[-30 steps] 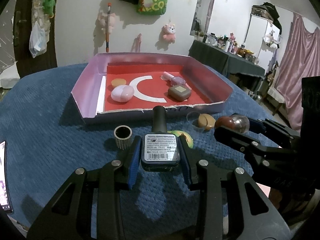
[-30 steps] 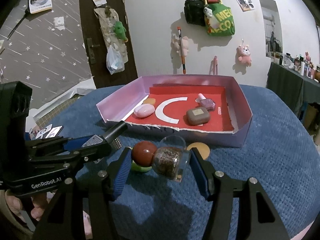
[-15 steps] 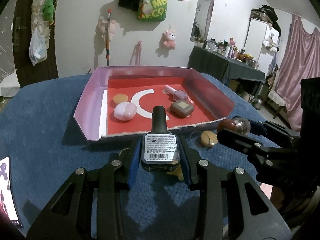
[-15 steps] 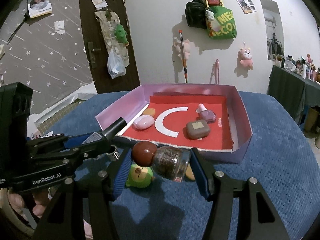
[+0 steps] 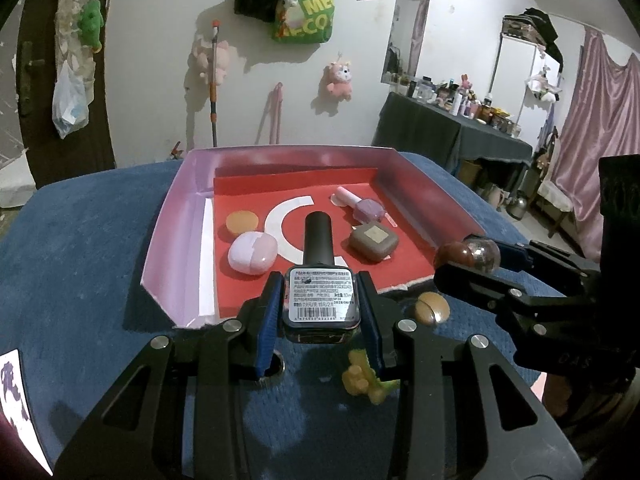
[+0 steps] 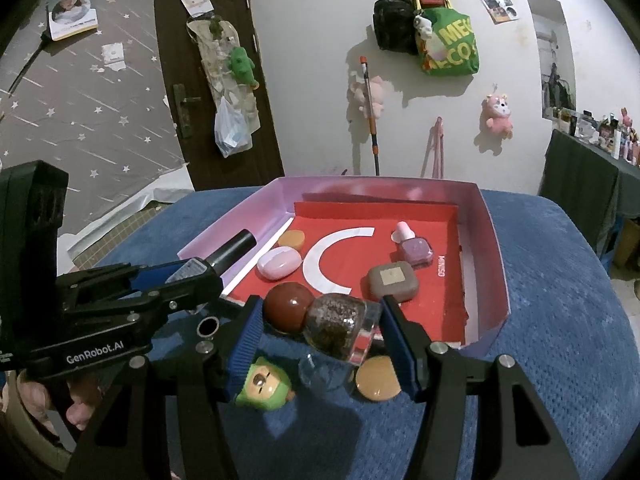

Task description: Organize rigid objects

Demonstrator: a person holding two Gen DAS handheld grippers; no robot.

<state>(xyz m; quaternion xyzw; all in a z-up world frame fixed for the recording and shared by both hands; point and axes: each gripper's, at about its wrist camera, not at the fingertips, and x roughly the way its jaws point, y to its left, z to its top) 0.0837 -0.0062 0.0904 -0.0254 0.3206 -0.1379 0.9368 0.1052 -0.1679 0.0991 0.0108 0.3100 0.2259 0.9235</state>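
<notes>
My left gripper (image 5: 320, 310) is shut on a dark nail polish bottle (image 5: 320, 300) with a black cap, held above the near edge of the pink tray (image 5: 160, 240). My right gripper (image 6: 322, 328) is shut on a glitter bottle with a round brown cap (image 6: 320, 316), held over the tray's near rim (image 6: 496, 280). Each gripper shows in the other's view, the right one (image 5: 468, 258) and the left one (image 6: 200, 272). In the tray lie a pink oval case (image 5: 252, 252), a brown square case (image 5: 374, 240), a purple nail polish (image 5: 360, 206) and an orange disc (image 5: 242, 222).
On the blue cloth (image 6: 560, 320) before the tray lie a green toy figure (image 6: 264, 386), a tan disc (image 6: 378, 378), a clear cap (image 6: 316, 370) and a small metal ring (image 6: 208, 326). A dark cluttered table (image 5: 452, 132) stands at the back right.
Both grippers have risen and moved forward toward the tray with their bottles; the loose items on the cloth now sit below and behind the fingertips.
</notes>
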